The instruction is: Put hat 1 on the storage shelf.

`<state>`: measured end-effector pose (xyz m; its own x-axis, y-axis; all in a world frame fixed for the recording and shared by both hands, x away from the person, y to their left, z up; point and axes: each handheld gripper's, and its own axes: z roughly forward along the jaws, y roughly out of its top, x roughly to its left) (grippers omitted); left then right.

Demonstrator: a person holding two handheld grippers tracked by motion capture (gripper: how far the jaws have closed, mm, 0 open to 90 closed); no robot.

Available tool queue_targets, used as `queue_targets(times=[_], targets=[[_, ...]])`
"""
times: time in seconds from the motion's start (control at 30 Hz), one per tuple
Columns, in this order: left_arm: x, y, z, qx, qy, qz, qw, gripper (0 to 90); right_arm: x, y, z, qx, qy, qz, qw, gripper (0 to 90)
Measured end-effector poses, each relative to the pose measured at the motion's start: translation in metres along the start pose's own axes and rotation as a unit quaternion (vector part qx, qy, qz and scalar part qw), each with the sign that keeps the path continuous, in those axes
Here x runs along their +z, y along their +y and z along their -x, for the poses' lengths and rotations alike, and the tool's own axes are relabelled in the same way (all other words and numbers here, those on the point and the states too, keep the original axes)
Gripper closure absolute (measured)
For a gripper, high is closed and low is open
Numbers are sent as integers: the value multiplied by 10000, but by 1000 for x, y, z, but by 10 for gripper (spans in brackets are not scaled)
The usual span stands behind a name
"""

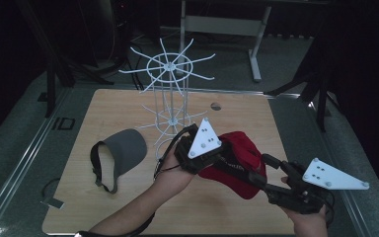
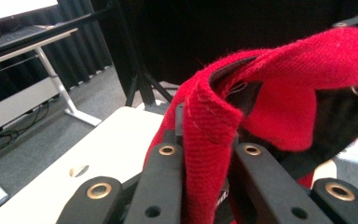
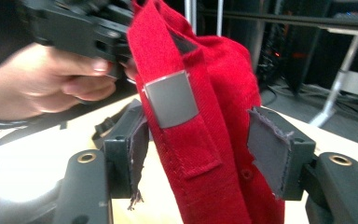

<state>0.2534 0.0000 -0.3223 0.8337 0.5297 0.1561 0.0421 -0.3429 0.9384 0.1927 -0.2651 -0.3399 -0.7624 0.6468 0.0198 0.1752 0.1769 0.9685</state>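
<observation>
Above the middle of the pale wooden desk [image 1: 128, 113], you hold the red woven-fabric cap [image 1: 237, 163] up in the air between your two hands. Your left tool [image 2: 209, 154] is clamped tight on a fold of the cap's band, and that pinch is all that carries it. Your right tool [image 3: 200, 154] stands apart, its grey pads either side of the strap with the metal buckle [image 3: 171, 99], and they are not pressing on it.

With one narrow grip, the cap can swing or twist, and the strap may slide out from between the open pads before you close. Closing on the buckle itself could let the pads skid off the metal. The white wire hat stand [image 1: 170, 94] is just behind your left hand [image 1: 170, 170]; a careless lift could snag its prongs or tip it toward the grey visor [image 1: 123, 150] lying to the left.
</observation>
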Motion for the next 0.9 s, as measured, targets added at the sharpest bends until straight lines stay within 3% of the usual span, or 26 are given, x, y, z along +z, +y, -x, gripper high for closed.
queue_targets(times=[0.23,0.27,0.43,0.47,0.53,0.57,0.67,0.9], targets=[[-4,-4,-4,15,-38,19,10000,863,-16,7,1,-7,225,361,9991,392],[-5,-5,-5,-6,-128,31,9999,862,-18,8,2,14,217,393,9990,404],[-10,-10,-8,39,-379,58,9993,861,-16,8,10,-28,-18,195,9998,437],[-11,-11,-8,112,-514,52,9986,861,-14,8,11,-64,-53,146,9999,455],[-13,-13,-8,144,-561,11,9983,861,-8,6,13,-79,-27,12,10000,457],[-13,-14,-8,157,-696,-1,9975,861,-4,6,14,-94,-23,-35,9999,458],[-13,-16,-6,237,-825,-91,9963,860,4,5,13,-130,126,-79,9998,487],[-11,-18,2,301,-1062,-147,9938,860,22,9,1,-479,408,-257,9977,545]])
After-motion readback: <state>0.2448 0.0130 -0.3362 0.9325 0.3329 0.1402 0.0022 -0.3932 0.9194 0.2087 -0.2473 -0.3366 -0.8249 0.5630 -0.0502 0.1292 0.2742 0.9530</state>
